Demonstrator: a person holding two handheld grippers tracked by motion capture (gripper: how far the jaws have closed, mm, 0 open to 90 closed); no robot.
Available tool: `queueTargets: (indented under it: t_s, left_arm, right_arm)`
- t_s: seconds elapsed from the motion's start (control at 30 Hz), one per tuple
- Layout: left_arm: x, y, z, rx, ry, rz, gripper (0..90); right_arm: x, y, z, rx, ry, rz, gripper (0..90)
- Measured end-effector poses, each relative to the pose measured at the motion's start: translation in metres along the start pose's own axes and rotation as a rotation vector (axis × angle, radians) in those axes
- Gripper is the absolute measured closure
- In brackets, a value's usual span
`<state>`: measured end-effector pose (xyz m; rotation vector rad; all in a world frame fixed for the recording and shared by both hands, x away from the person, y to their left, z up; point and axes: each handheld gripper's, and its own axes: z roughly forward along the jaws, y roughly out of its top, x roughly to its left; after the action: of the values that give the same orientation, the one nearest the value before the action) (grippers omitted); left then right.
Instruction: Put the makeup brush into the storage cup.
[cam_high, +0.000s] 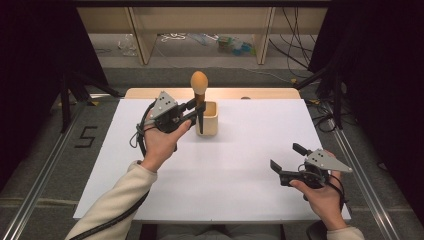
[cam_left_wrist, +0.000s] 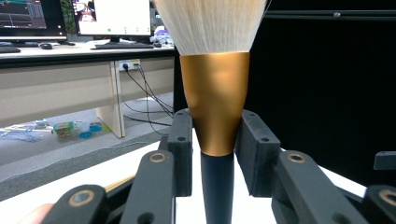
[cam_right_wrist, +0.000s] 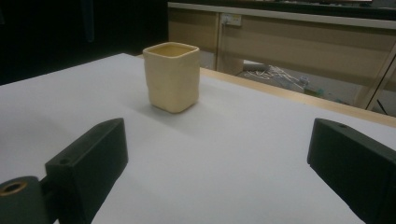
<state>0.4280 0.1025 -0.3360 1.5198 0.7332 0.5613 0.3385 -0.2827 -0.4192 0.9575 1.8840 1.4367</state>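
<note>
Your left claw (cam_high: 196, 111) is pinching a large makeup brush with a fluffy pale bristle head, copper-gold metal ferrule and black handle (cam_high: 199, 95). Its pads press the brush where ferrule meets handle, as the left gripper view (cam_left_wrist: 215, 135) shows. The brush stands nearly upright, bristles up, at the near-left rim of the small square cream-coloured ceramic cup (cam_high: 211, 119). In the high view its handle runs down across the cup's front, so I cannot tell whether the tip is already inside or just outside the wall.

The step in hand looks like seating the brush in that cup. Keep the handle vertical and bring its tip over the middle of the cup's mouth, not the rim. The cup looks light enough that a sideways nudge could tip or slide it. Lower straight down until the handle bottoms out, then open slowly so the top-heavy head leans gently against the rim instead of flopping.

Your right claw (cam_high: 290, 161) is spread wide and holds nothing, resting well to the right of the cup, near the front edge of the white surface (cam_high: 240, 165). If the cup shifts, bring it in to steady the wall.
</note>
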Motion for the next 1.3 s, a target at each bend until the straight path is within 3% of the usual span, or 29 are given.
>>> queueTargets:
  t_s: [1.3]
  left_arm:
    - [0.005, 0.004, 0.010, -0.016, -0.001, -0.001, 68.6]
  right_arm:
    - [0.000, 0.000, 0.000, -0.001, 0.000, -0.002, 6.1]
